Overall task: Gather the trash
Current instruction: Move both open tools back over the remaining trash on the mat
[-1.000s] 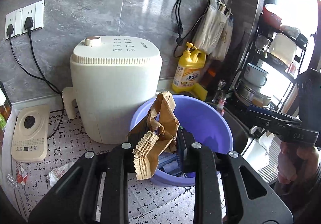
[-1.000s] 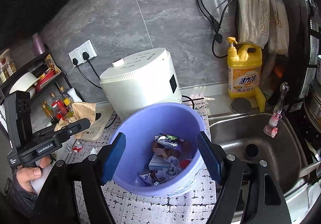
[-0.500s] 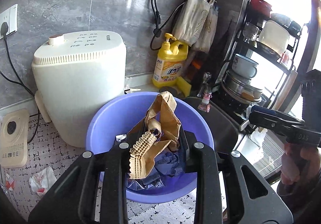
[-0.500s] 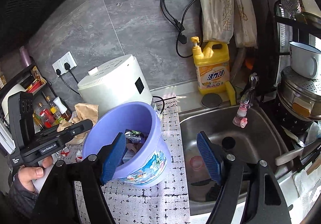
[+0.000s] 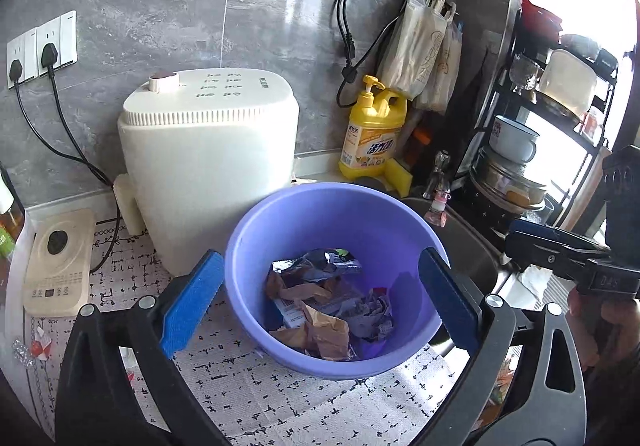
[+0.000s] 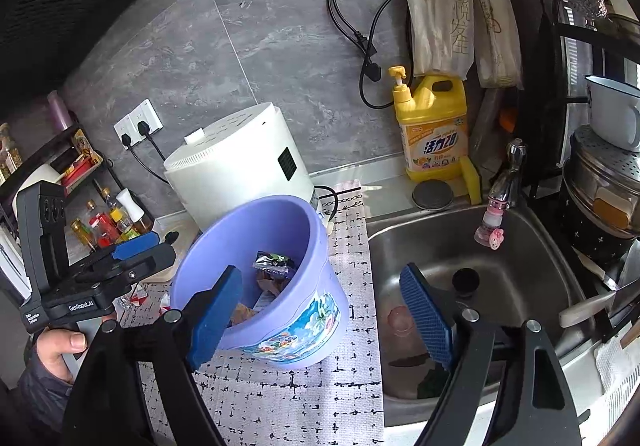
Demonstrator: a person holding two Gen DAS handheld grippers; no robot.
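Observation:
A purple plastic bucket point(image 5: 360, 214) stands on the patterned counter mat and holds crumpled brown paper point(image 5: 326, 330) and several wrappers. My left gripper point(image 5: 320, 306) is open and empty, its blue pads on either side of the bucket from above. My right gripper point(image 6: 324, 320) is open and empty, to the right of the bucket point(image 6: 256, 230), partly over the sink. Small wrappers point(image 5: 34, 346) lie on the mat at far left.
A white appliance point(image 5: 208, 150) stands behind the bucket. A small beige device point(image 5: 56, 262) lies left of it. A yellow detergent bottle point(image 6: 434, 126) and the steel sink point(image 6: 480, 286) are to the right. A rack with pots point(image 6: 600, 174) stands far right.
My left gripper was shut on a crumpled brown paper bag over the bucket; it has opened and the paper now lies inside. My right gripper swung right toward the sink.

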